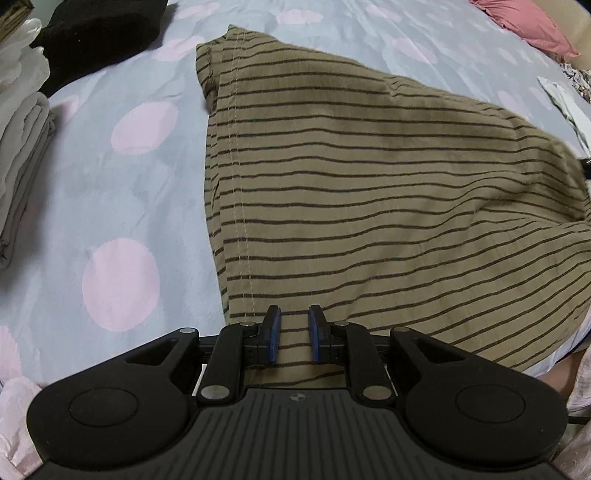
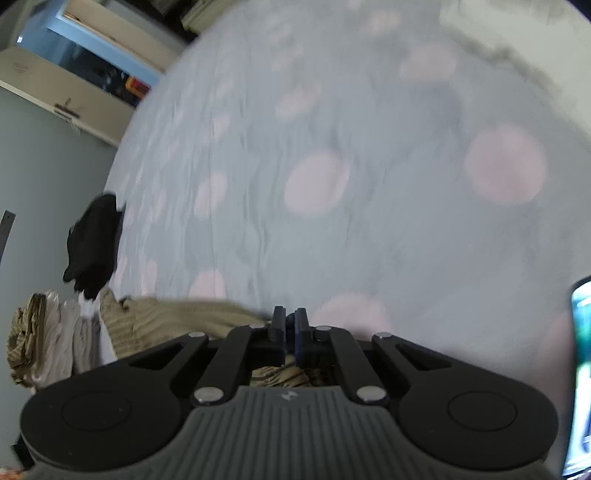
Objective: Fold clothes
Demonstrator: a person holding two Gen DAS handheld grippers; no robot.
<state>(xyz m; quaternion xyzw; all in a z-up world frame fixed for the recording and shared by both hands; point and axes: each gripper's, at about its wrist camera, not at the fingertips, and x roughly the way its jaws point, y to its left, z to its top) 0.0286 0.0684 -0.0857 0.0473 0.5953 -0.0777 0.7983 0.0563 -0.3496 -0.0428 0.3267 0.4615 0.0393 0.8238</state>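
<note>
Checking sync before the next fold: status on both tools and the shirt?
Left tool open over striped shirt. Right tool shut on striped shirt, view blurred. Folded stack and black garment off to the side, nothing blocking.

Polka-dot bedsheet [image 1: 122, 206], grey wall [image 2: 44, 177].

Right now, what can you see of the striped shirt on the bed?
The striped shirt is tan woven cloth with thin dark stripes and a double-stitched hem along its left edge. It lies spread and rumpled on the dotted bedsheet, its right side lifted into a ridge. The left gripper sits open over its near edge. The right gripper is shut on a bunched fold; that view is blurred.
</note>
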